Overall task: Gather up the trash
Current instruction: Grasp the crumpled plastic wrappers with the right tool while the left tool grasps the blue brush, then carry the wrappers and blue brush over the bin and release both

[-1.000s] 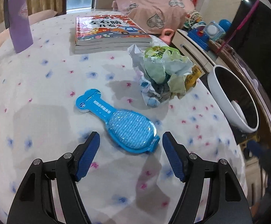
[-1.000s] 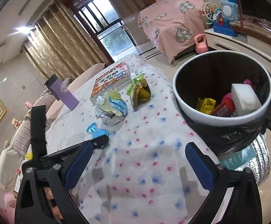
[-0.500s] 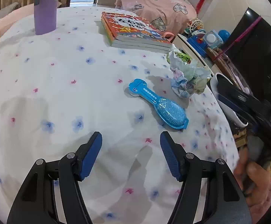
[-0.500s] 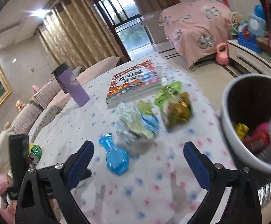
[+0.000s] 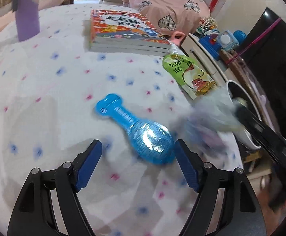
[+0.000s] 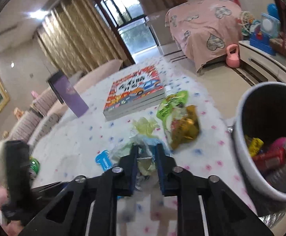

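R tongs [image 6: 147, 158] had just snapped closed on the crumpled wrapper wad [image 6: 143, 143] above the counter [image 6: 192, 169]; loose bits could've shed short of the bin [image 6: 239, 137]. L tongs [image 5: 138, 157] hung open, empty.

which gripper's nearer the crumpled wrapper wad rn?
Right. The right gripper has just closed its jaws on the crumpled wrapper wad. The left gripper stands apart, jaws open around the blue brush.
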Demonstrator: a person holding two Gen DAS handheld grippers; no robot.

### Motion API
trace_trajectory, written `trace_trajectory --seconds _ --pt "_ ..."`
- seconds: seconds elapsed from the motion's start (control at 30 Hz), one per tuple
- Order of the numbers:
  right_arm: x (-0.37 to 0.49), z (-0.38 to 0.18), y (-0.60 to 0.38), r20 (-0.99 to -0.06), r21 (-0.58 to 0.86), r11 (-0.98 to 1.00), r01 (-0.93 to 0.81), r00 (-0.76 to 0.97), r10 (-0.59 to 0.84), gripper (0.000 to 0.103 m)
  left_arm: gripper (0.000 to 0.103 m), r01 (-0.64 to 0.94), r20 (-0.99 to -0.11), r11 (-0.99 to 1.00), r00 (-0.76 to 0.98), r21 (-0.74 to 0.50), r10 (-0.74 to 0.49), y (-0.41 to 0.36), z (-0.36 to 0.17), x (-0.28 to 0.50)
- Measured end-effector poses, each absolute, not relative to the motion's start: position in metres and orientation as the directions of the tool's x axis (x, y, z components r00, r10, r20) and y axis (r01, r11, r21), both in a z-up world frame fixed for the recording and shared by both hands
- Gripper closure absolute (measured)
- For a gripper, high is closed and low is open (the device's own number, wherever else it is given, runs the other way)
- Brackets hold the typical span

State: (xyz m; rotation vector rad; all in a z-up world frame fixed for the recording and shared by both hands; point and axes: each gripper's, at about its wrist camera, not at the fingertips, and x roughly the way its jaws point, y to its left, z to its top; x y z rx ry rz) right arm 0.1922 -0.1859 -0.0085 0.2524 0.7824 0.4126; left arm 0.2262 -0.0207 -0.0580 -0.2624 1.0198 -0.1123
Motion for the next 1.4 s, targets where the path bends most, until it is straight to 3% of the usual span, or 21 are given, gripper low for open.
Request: trace_trajectory --seconds 0.1,0.2,0.7,1.4 --pt "0.177 -0.002 -0.206 -0.611 0.389 0.891 -0.234 0.659 0.439 0.099 0.026 -0.014 -0.829 0.983 0.540 -0.185 -0.148 -0.040 -0.060 0.233" --pt "0.163 0.002 -0.221 -0.604 0.395 0.894 -0.213 0.672 0.427 0.100 0.048 0.030 -0.823 0.991 0.555 -0.129 -0.123 -0.053 -0.061 0.234" --pt "0.126 0.006 -0.259 -0.579 0.438 0.883 -0.167 0.699 0.419 0.100 0.048 0.161 -0.763 0.950 0.566 -0.269 -0.312 -0.055 -0.034 0.195" --pt "0.109 0.034 -0.312 -0.534 0.412 0.906 -0.097 0.780 0.327 0.100 0.048 0.321 -0.717 0.914 0.573 -0.249 -0.396 -0.128 0.006 0.186"
